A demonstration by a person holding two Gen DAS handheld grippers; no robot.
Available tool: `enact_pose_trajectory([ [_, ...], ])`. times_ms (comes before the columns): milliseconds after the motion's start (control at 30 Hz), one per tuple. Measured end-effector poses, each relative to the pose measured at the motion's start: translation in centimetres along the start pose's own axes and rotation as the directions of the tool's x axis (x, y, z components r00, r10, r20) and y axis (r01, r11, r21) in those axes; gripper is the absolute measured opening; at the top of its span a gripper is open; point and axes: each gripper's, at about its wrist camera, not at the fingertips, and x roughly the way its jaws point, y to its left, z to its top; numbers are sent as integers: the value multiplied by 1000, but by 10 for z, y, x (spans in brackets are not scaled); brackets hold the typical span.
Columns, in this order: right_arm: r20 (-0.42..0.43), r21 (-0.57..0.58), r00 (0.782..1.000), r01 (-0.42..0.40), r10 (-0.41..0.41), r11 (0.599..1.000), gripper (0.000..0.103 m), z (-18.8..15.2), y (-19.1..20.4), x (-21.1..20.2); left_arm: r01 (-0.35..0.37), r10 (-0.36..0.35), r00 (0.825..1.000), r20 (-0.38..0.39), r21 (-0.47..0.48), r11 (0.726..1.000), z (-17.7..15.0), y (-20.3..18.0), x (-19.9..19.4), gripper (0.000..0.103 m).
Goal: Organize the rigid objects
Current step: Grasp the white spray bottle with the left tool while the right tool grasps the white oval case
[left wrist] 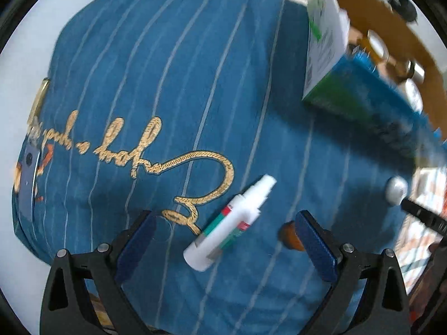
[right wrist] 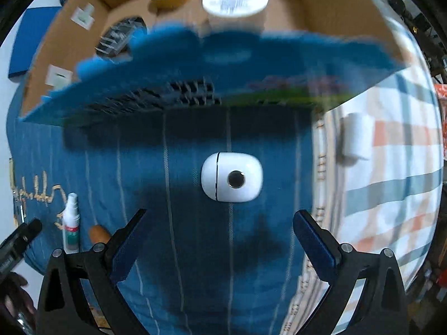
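One spray bottle [left wrist: 229, 222] — one white case [right wrist: 232, 177].

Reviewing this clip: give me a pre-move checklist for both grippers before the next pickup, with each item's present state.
1. Left gripper open, nothing held: ok.
2. White spray bottle with green-red label lying between the left fingers: ok.
3. Small brown bottle beside the left gripper's right finger, collision risk: not ok.
4. Right gripper open, nothing held: ok.
5. White rounded case with dark round button centred ahead of the right gripper: ok.
6. Cardboard box has room: cannot tell.
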Motion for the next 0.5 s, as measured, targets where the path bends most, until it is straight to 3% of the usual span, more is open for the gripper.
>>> enact_pose_trajectory([
  [100,-15,-7,1000,17,-17,1000,102,4,6,17,-39,40,999,-20,69,997,-2,-3,25,95],
  [233,-30,-6,999,43,-43,999,98,12,10,31,-46,63,992,-105,152,987,-5,-13,66,64],
  [300,-40,6,998,46,-45,999,92,15,9,38,-41,70,985,-159,180,983,-8,-18,87,55],
  [367,-32,25,998,48,-47,999,79,18,7,41,-27,53,987,-150,167,986,-10,-19,89,42],
  [400,-25,28,998,61,-60,998,76,19,7,42,-20,45,987,-153,166,986,-9,-20,89,41],
  [467,-28,26,996,80,-80,996,59,19,7,43,-4,28,987,-155,151,989,-7,-23,87,38],
  [500,-33,23,996,82,-82,996,59,18,6,44,-7,28,988,-150,142,990,-5,-26,86,37],
])
